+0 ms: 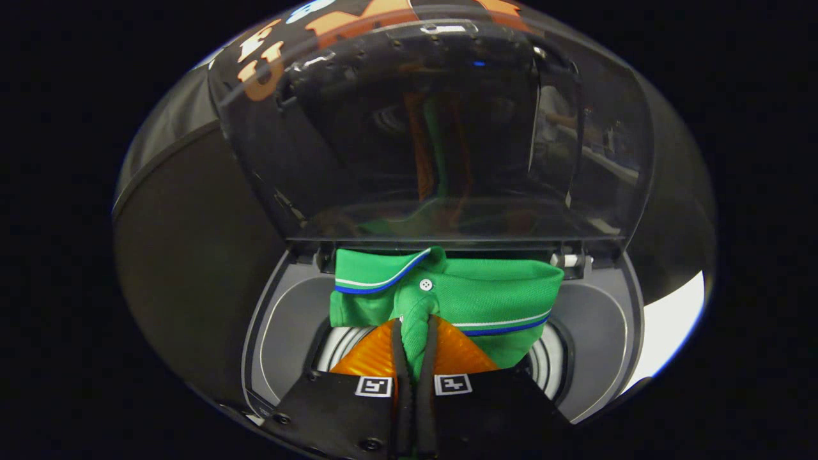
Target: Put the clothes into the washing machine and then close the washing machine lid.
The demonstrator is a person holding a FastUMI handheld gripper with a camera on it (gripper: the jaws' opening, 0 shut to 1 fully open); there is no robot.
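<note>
A green polo shirt [486,297] with blue and white stripes on its collar hangs from my gripper [415,329], which is shut on a pinched fold of its fabric. The shirt hangs over the washing machine's round drum opening [549,364] and spreads just beyond the orange fingers [374,358]. The machine's dark glass lid [415,128] stands raised behind the shirt, hinged at the back of the grey top panel [281,326].
The grey rim of the washer's top surrounds the drum on both sides. Dark booth wall lies left of the machine, and a bright white patch [671,326] shows to the right.
</note>
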